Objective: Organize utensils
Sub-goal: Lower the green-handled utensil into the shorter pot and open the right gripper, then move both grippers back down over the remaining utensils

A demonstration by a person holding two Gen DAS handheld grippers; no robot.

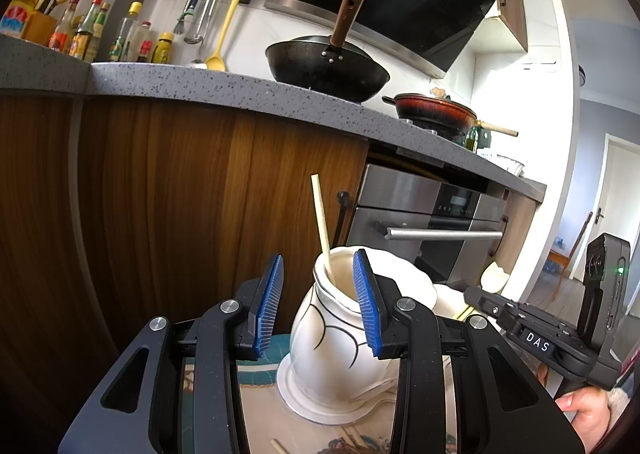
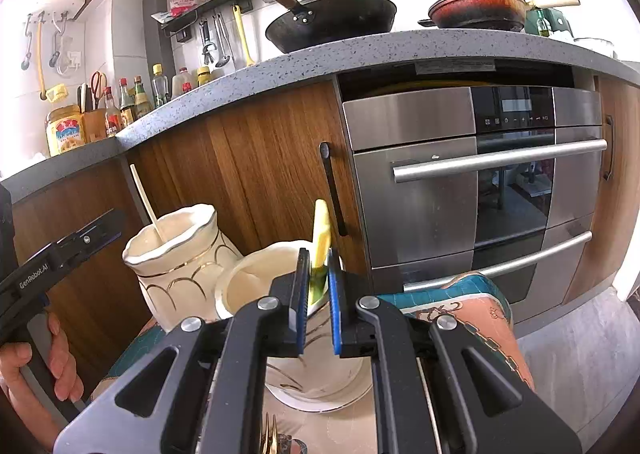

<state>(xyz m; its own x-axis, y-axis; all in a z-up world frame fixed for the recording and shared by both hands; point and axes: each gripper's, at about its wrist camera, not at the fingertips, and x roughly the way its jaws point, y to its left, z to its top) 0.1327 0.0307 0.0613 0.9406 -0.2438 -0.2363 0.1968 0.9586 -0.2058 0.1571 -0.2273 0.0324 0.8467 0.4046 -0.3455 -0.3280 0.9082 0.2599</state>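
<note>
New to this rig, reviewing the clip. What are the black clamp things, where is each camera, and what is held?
No robot arm here: a person holds one hand-held set of tongs in each hand, with a fisheye camera on each looking along its blue pads.

The left wrist view shows the left tongs open around the tall white ceramic jar with dark curved lines, which holds one pale wooden chopstick.

The right wrist view shows the right tongs shut on a yellow plastic utensil above the shorter cream ceramic pot. Both containers stand on a patterned teal and peach cloth, in front of wooden kitchen cabinets.
</note>
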